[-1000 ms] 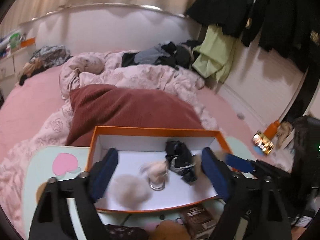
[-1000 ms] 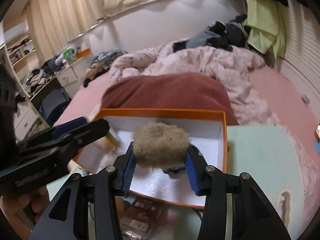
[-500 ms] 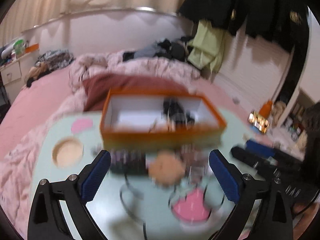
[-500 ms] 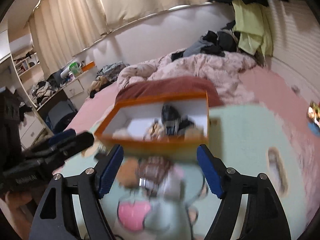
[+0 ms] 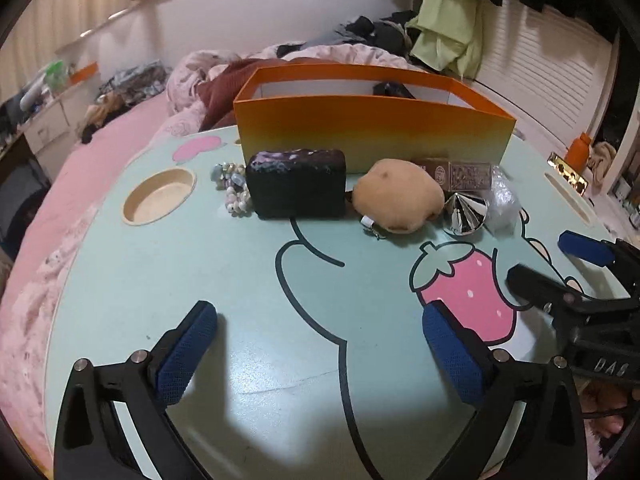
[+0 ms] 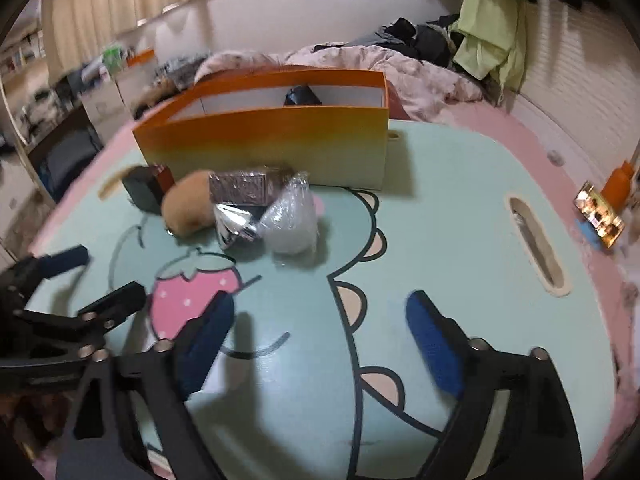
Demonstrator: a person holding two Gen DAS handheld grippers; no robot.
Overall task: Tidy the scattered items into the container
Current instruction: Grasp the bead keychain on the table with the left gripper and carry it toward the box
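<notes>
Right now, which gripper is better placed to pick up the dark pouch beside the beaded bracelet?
Probably the left gripper: the dark pouch lies ahead, between its opening, empty jaws. From the right gripper, the pouch sits far left, partly behind the tan plush.

Both wrist cameras sit low over the near edge of the mint table point(image 5: 224, 288), tilted down and facing its far edge, where the orange box point(image 5: 372, 132) stands (bed beyond). The left view looks from the left, the right from the right; the 2 share the box, the clutter before it and the strawberry print point(image 6: 192, 292).
</notes>
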